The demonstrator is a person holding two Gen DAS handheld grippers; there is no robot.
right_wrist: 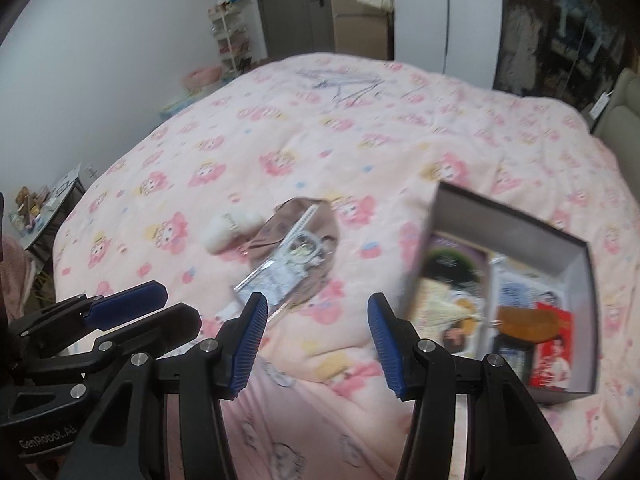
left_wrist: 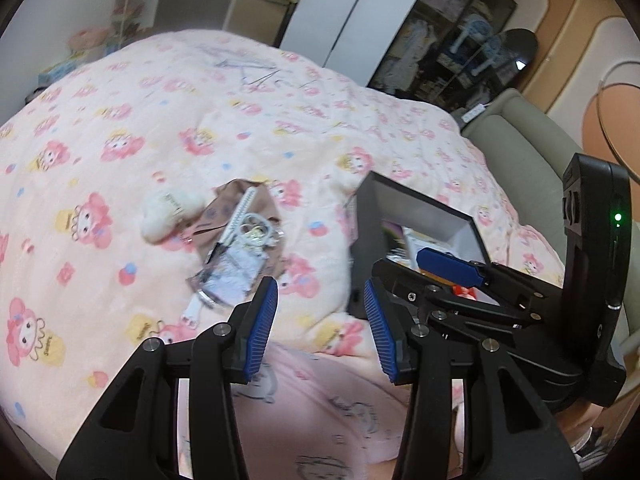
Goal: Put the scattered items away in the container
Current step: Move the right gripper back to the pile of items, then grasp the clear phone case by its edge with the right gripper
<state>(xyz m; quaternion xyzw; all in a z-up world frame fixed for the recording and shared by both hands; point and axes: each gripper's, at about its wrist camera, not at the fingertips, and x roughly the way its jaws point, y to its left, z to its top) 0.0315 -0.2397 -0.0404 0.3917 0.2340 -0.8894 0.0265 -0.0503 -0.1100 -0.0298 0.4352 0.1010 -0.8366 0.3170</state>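
Note:
On the pink patterned quilt lies a small heap: a white fluffy item (left_wrist: 170,212) (right_wrist: 230,226), a brown cloth pouch (left_wrist: 244,216) (right_wrist: 300,220), a clear packet with rings and a comb-like strip (left_wrist: 240,256) (right_wrist: 288,260). To its right stands an open dark box (left_wrist: 420,208) (right_wrist: 576,264) holding cards, a red packet and an orange item. My left gripper (left_wrist: 322,320) hovers open and empty near the heap's front edge. My right gripper (right_wrist: 318,336) is open and empty too, between heap and box; it also shows at the right in the left wrist view (left_wrist: 448,268).
The quilt (left_wrist: 120,128) (right_wrist: 360,132) covers the whole bed. A wire hanger shape (right_wrist: 344,84) lies at the far end. A grey headboard (left_wrist: 520,160) stands to the right, wardrobes behind. A shelf rack and small side table (right_wrist: 60,196) stand along the left wall.

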